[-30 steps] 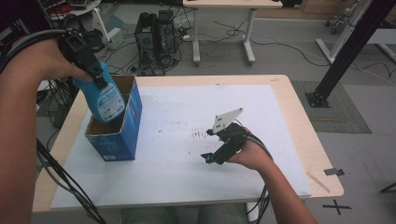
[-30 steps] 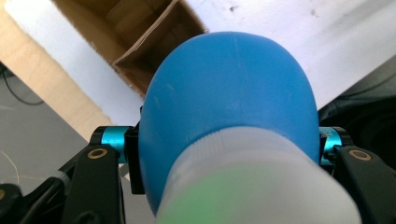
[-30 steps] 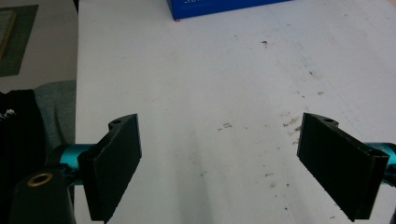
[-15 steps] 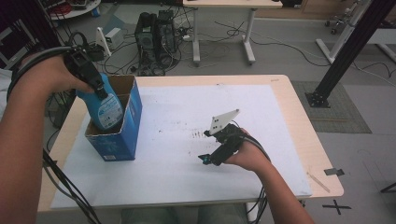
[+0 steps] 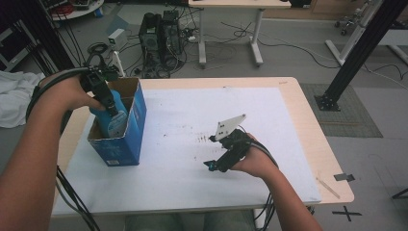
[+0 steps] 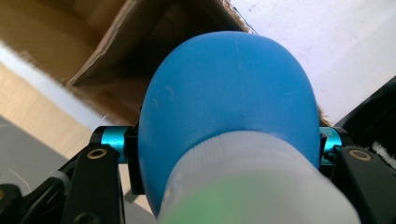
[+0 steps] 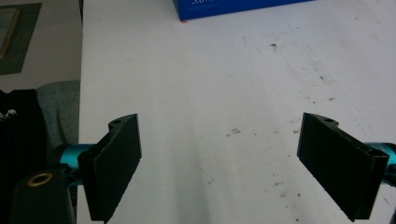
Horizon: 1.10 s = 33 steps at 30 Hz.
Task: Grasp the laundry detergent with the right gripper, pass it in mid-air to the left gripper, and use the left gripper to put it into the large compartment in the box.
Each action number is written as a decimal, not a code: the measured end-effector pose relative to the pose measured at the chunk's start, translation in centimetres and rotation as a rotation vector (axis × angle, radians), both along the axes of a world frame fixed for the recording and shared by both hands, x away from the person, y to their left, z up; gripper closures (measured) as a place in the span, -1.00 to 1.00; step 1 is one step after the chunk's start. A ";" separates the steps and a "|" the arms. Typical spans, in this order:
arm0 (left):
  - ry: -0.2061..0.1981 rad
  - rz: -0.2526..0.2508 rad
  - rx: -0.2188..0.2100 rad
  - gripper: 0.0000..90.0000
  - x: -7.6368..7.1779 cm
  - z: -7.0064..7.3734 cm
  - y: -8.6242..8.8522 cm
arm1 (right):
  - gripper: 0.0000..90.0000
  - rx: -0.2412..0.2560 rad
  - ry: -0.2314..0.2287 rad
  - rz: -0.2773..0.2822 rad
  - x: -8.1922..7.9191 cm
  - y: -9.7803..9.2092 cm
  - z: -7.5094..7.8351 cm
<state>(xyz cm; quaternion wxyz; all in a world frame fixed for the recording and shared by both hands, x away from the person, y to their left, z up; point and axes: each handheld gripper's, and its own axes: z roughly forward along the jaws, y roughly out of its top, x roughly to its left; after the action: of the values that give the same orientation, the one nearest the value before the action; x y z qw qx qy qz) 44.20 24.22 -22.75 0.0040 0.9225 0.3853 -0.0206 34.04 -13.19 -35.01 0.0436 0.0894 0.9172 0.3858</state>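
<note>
Left gripper (image 5: 109,103) pinches blue plastic bottle (image 6: 229,112) across its rounded body, inside blue cardboard box (image 5: 137,125), far left. Judged light, smooth, slippery; mid-body grip suits. Right gripper (image 7: 233,168) spread, idle.

A rounded blue plastic bottle (image 5: 109,118) with a pale label is tilted, its lower part sunk into the open blue cardboard box (image 5: 126,134). The box stands upright at the worktop's left side, flaps open.
</note>
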 end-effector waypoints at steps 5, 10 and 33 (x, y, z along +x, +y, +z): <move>0.032 -0.041 0.008 -0.13 0.3 -2.0 0.1 | -0.71 0.015 -0.011 -0.006 0.0 -0.2 0.1; 0.051 -0.061 0.023 -0.13 0.5 -3.4 0.2 | -0.71 0.014 -0.015 -0.008 0.0 -0.4 0.1; 0.050 -0.100 0.048 -0.13 0.3 -6.2 0.1 | -0.71 0.016 -0.014 -0.002 -0.2 0.3 -0.1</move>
<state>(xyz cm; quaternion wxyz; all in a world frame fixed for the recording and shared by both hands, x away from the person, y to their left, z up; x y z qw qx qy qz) 44.55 24.31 -28.96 -0.0290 0.9397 0.3391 -0.0345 33.84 -12.88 -35.07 0.0494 0.0880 0.9136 0.3938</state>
